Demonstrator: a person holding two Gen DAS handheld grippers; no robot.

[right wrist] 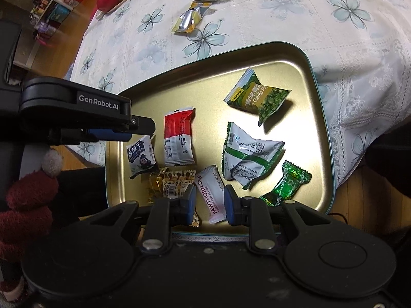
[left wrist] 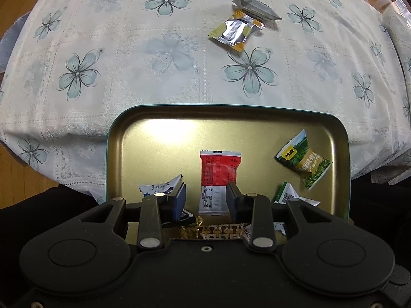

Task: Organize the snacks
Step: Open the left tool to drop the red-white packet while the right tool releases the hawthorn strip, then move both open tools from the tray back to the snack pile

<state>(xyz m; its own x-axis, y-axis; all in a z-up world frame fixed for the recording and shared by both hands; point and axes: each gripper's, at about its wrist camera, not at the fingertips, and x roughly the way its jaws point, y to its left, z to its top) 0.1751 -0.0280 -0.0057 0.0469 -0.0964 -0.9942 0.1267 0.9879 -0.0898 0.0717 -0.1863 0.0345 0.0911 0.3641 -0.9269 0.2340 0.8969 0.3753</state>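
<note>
Two wrapped snacks, a yellow packet (left wrist: 233, 31) and a silver packet (left wrist: 257, 9), lie on the surface beyond the tin (left wrist: 113, 138). Both the left claw (left wrist: 205, 200) and right claw (right wrist: 208, 204) hover spread and empty, the left facing them more squarely.

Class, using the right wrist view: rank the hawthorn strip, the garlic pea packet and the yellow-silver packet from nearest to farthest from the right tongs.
1. Hawthorn strip, in the tin, between the right tongs.
2. Garlic pea packet, tin's far right.
3. Yellow-silver packet, on the tablecloth beyond the tin.

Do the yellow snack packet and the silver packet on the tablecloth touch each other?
Touching. In the left wrist view the yellow snack packet has its upper corner against the edge of the silver packet, with no tablecloth visible between them. The right wrist view agrees.
</note>
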